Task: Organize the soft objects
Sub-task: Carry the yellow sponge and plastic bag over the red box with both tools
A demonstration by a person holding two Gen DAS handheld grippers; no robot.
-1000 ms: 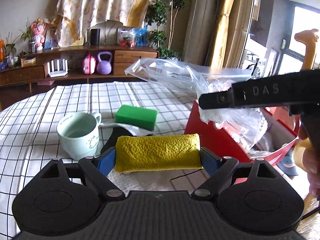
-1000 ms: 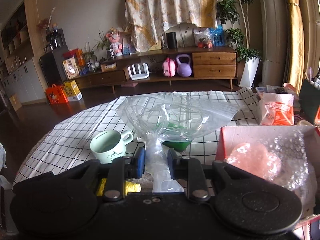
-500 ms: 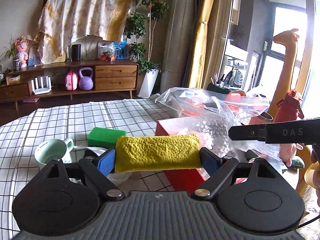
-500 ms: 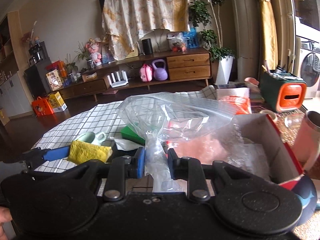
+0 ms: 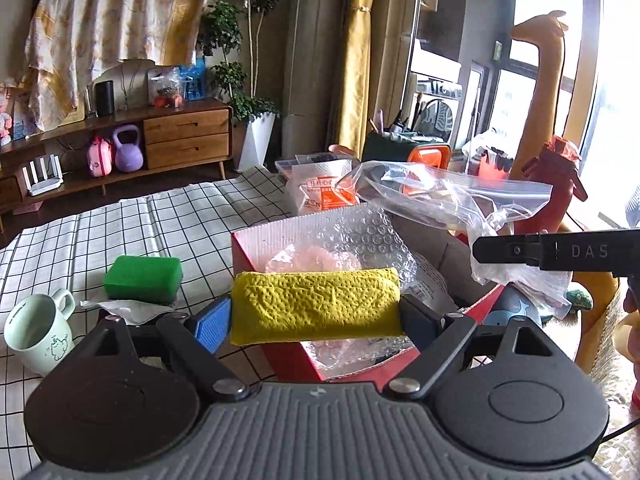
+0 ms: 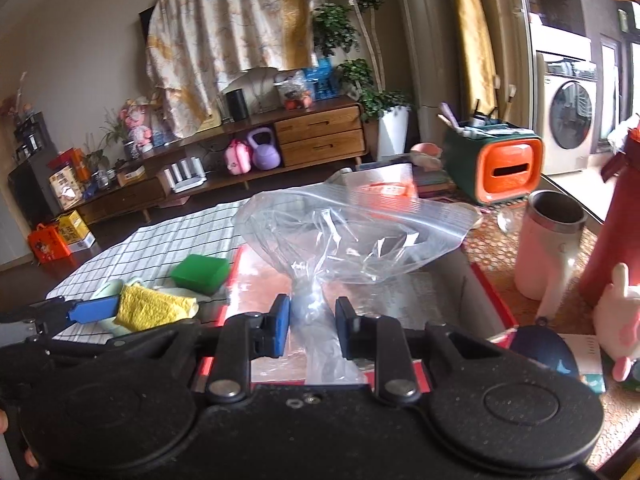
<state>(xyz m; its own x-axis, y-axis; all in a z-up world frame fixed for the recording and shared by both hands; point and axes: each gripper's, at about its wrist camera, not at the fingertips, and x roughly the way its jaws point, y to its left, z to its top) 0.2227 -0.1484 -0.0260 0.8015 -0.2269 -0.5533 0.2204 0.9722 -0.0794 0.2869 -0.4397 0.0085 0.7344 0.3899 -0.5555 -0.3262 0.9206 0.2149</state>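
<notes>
Bubble wrap [image 5: 362, 240] hides the red box's [image 5: 280, 232] pink contents.

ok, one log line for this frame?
left gripper: shut on yellow sponge | right gripper: shut on plastic bag | both above red box

My right gripper [image 5: 486, 250] runs off frame at 3 o'clock. Bubble wrap [image 5: 368, 240] blurs the pink thing in the red box [image 5: 280, 354]; can't identify it. Mug [image 6: 110, 290] mostly hidden behind the yellow cloth [image 6: 150, 308].
</notes>
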